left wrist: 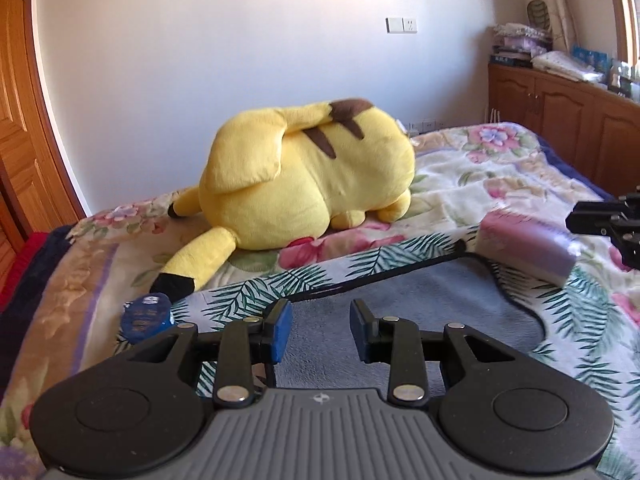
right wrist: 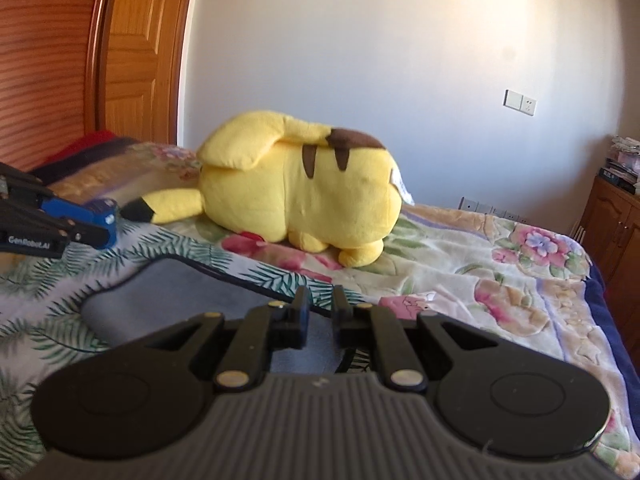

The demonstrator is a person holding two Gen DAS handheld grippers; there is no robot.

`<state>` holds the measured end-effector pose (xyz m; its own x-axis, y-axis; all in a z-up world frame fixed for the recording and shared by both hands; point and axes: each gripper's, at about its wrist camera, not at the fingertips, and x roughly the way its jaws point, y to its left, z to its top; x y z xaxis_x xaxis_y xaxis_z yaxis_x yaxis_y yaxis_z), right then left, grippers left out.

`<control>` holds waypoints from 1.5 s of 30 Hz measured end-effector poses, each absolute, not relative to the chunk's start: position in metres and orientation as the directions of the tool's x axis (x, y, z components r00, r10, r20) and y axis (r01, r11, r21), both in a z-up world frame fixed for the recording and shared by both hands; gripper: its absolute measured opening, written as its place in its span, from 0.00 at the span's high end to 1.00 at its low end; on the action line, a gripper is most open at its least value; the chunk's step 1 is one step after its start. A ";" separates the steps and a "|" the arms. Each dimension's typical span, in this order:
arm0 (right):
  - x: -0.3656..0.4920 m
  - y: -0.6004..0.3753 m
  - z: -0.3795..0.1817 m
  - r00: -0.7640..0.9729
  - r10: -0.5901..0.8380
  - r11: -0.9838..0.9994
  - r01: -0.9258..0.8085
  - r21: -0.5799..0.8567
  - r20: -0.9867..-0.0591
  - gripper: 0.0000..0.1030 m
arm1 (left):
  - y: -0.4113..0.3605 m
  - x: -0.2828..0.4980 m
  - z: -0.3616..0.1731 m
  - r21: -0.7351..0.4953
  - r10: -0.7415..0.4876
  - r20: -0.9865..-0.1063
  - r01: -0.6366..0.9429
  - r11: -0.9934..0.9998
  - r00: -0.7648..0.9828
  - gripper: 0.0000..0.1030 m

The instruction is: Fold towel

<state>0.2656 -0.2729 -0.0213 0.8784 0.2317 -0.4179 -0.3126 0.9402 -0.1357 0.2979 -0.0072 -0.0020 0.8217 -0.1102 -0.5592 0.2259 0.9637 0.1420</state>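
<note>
A grey-blue fleece towel with a dark piped edge (left wrist: 420,292) lies spread on a white cloth printed with green palm leaves (left wrist: 248,292), which covers the near part of a bed under a floral blanket in pink, cream and green (left wrist: 500,168). The towel's far edge curves across the cloth, and one corner bulges toward the right.

The left gripper (left wrist: 318,332) hangs low over the near left part of the towel, its blue-padded fingers (left wrist: 282,330) parted with a wide gap and nothing between them. The right gripper (right wrist: 321,316) sits over the towel's right portion, near the piped edge; its fingers stand closer together, a narrow gap showing between them, and I cannot tell whether any cloth is pinched there.

Far beyond the towel, a large yellow plush toy with brown back stripes and black-tipped ears (left wrist: 308,176) lies face down on the blanket, well apart from both grippers. A small round dark blue tin (left wrist: 146,316) rests on the cloth just left of the towel. To the right of the towel lies a purple cylindrical package wrapped in clear film (left wrist: 528,246), near the right gripper's black frame as the left wrist view shows it.

A white wall (left wrist: 240,40) rises behind the bed, a wooden door (right wrist: 136,48) on the far left and a wooden cabinet (left wrist: 560,120) on the far right.
</note>
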 end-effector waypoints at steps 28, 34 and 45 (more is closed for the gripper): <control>0.146 -0.283 0.048 0.902 0.228 0.958 -0.276 -0.082 -0.367 0.86 | -0.010 0.152 0.085 0.131 -0.154 -0.503 0.252 0.959 0.850 0.49; 0.129 -0.284 0.045 0.906 0.219 0.965 -0.255 -0.054 -0.361 0.51 | -0.008 0.128 0.087 0.119 -0.151 -0.485 0.236 0.964 0.861 0.28; 0.102 -0.282 0.035 0.907 0.220 0.967 -0.250 -0.040 -0.358 0.11 | -0.009 0.093 0.082 0.100 -0.142 -0.460 0.209 0.973 0.877 0.16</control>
